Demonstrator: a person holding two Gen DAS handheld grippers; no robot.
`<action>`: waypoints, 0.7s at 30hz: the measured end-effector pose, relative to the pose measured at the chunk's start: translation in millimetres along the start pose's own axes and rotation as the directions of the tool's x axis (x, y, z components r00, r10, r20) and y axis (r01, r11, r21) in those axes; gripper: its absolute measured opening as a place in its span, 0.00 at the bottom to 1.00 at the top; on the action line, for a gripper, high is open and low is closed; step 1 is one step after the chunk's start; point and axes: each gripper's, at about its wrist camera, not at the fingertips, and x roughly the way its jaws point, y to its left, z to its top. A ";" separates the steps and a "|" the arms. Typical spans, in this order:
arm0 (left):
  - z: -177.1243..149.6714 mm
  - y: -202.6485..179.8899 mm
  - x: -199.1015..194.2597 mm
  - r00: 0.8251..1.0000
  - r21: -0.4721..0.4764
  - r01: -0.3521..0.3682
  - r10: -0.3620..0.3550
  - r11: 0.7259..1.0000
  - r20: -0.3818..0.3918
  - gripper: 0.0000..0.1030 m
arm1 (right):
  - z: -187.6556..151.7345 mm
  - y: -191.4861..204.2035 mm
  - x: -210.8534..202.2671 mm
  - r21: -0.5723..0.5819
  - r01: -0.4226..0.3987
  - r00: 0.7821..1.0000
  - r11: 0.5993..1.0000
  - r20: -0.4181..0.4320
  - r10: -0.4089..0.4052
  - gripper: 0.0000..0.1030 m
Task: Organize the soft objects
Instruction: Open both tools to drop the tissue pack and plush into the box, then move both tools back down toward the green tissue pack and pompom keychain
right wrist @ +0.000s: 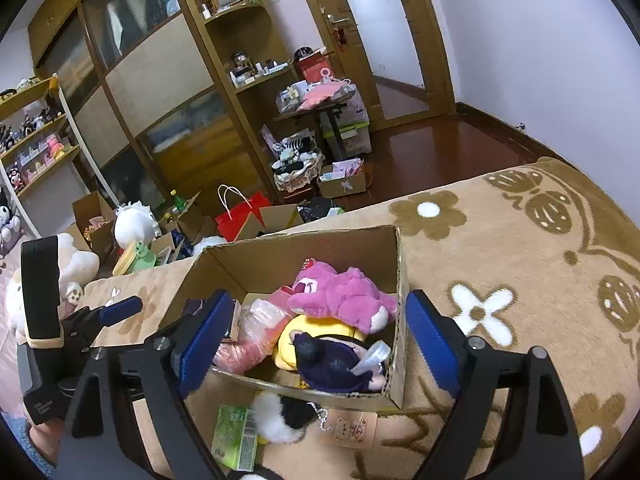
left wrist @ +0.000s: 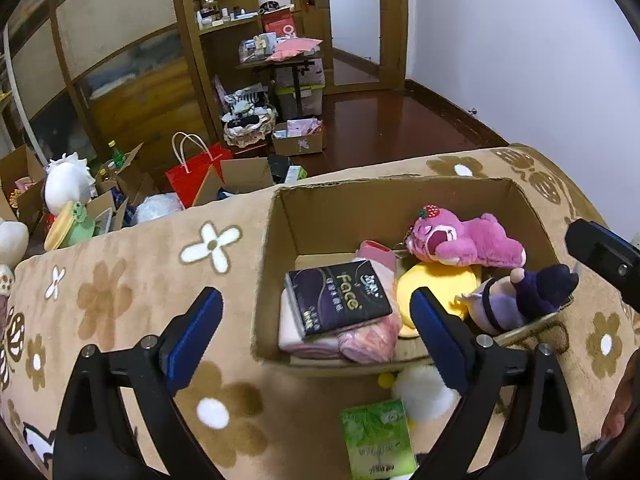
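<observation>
Both pairs of fingers stand wide apart and hold nothing: the left gripper (left wrist: 316, 312) and right gripper (right wrist: 320, 328) hang over the cardboard box (left wrist: 340, 204) on the flowered blanket (left wrist: 132, 280). From left to right the box holds a dark tissue pack (left wrist: 338, 298) on pink bundles, a yellow plush (left wrist: 436, 284), a pink bear (left wrist: 468, 242) and a purple plush (left wrist: 524, 296) (leaning on the near wall). Just outside the near wall lie a green tissue pack (left wrist: 378, 438) and a black-and-white plush (right wrist: 284, 418).
</observation>
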 end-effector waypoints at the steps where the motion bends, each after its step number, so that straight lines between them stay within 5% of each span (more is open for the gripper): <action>1: -0.8 0.9 -4.8 1.000 0.001 -0.008 0.008 1.000 0.006 0.96 | -0.7 0.5 -2.9 0.004 0.004 1.000 1.000 0.003 -0.004 0.99; 11: -18.1 4.8 -50.1 0.998 0.064 -0.058 0.057 0.996 0.028 0.97 | -12.2 10.1 -26.1 0.037 -0.009 1.000 0.999 -0.003 0.009 1.00; 21: -37.1 8.9 -70.4 0.998 0.073 -0.033 0.037 0.997 -0.059 0.97 | -30.5 11.1 -40.7 0.061 -0.018 0.999 0.998 -0.041 0.020 1.00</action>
